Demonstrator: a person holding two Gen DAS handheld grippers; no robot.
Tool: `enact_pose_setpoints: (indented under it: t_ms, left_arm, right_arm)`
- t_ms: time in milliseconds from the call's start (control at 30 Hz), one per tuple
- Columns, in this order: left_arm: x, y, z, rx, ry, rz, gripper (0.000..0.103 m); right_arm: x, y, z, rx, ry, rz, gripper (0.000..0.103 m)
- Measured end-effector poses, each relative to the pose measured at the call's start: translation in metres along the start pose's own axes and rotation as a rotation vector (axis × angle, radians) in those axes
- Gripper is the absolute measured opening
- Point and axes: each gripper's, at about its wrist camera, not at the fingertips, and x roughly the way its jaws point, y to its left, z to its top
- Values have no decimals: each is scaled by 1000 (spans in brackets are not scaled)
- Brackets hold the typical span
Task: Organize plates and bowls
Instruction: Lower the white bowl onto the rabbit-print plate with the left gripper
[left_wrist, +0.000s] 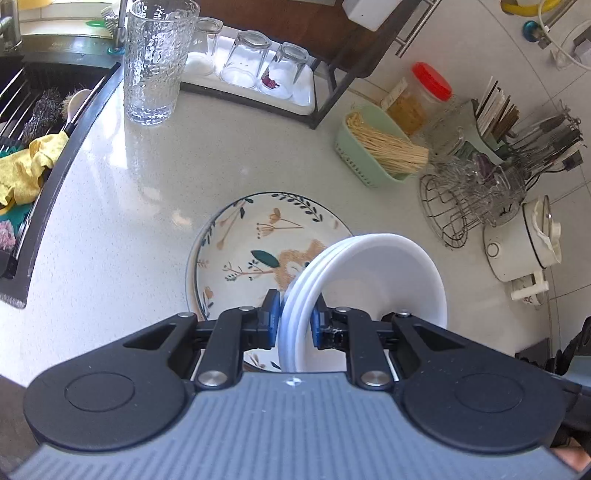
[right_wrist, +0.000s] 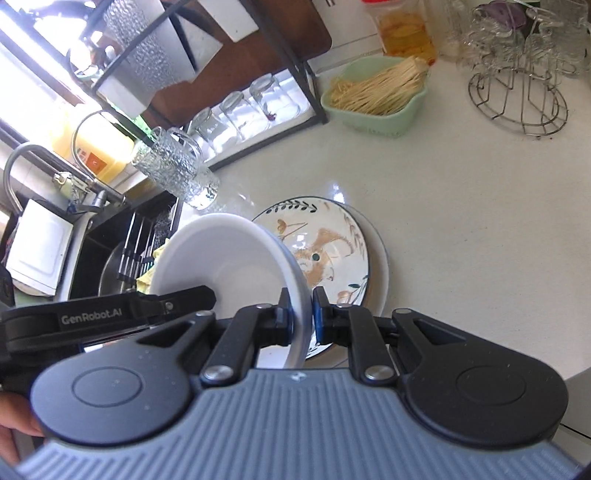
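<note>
Plainly, held thing: the stack of white bowls (left_wrist: 369, 273) hangs tilted, nearly on edge, above the patterned plate (left_wrist: 255, 236).
Left gripper (left_wrist: 293, 319): clenched on the stack's rim, one pad inside, one outside.
Right gripper (right_wrist: 300, 317): clamped on the white bowls' (right_wrist: 221, 258) opposite rim, so both hands carry the load equally.
Key relation: the patterned plate (right_wrist: 332, 251) lies directly under and just beyond both grippers; the bowls' open side faces the left hand's side.
Next move, as I judge it: level the stack and lower it onto the plate.
Surface: pale speckled tabletop (left_wrist: 129, 192), glossy, bare around the plate.
Room: textured glass (left_wrist: 155, 62) and sink (left_wrist: 40, 122) stand well apart; green noodle basket (left_wrist: 376, 147) and wire rack (left_wrist: 461, 206) nearer.
</note>
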Motion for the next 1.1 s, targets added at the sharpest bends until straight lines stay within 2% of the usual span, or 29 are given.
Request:
enact_pose_setpoints:
  t_ms: [133,433,700,900,1000,1033,1100]
  left_arm:
    - [15,3,4,23,11,17,20]
    - [52,17,15,-5,42,26,20]
    - [68,24,20,-5,45,56,20]
    - [77,30,15,7,67,57,20]
    - [79,28,16,22,49,77,20]
    - [78,27,17,20,46,81,20]
    - [76,25,18,21,47,68,20]
  right_arm:
    - [19,-1,1,22,20,-7,15]
    - [54,-6,19,16,61,-57,14]
    - [80,-5,28,-27,106,-55,16]
    - [92,-4,29,-85,108,-48,17]
    - [95,-4,30,-87,102,-51,18]
    - [96,-5,30,-86,102,-48,19]
    - [94,-6,32,-77,101,-44,37]
